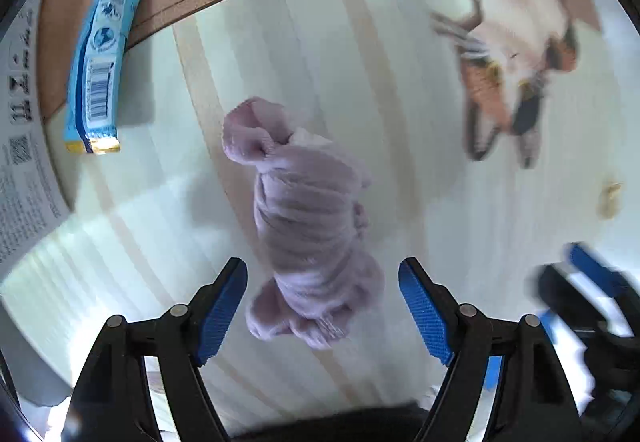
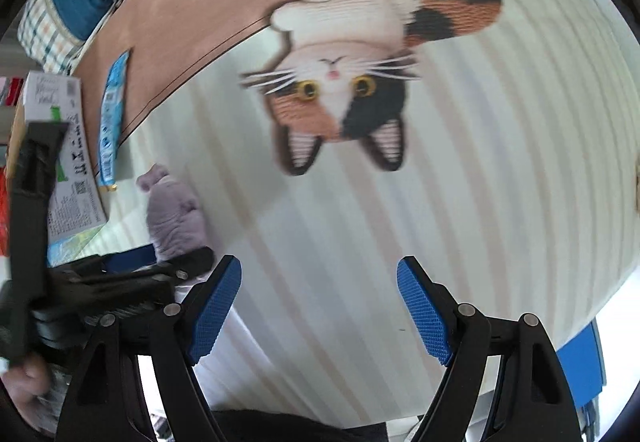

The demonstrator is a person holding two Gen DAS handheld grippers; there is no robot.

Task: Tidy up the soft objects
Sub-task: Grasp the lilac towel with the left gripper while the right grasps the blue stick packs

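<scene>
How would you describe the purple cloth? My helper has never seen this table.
Start at the striped mat with the cat picture. Near its edge lies a blue packet; beside that is the cloth, a lavender, wrinkled bundle, the only soft lump there.

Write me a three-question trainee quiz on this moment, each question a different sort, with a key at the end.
1. True or false: the left gripper is shut on the lilac cloth bundle.
2. Multiple choice: the long blue packet lies (A) on top of the bundle, (B) apart from the bundle, up and to the left of it in the left wrist view, (C) between the right gripper's fingers.
3. Fill in: the picture printed on the mat in front of the right gripper shows a ____.

Key: 1 false, its jaws stand open with the bundle's near end between them. 2 B. 3 cat.
</scene>
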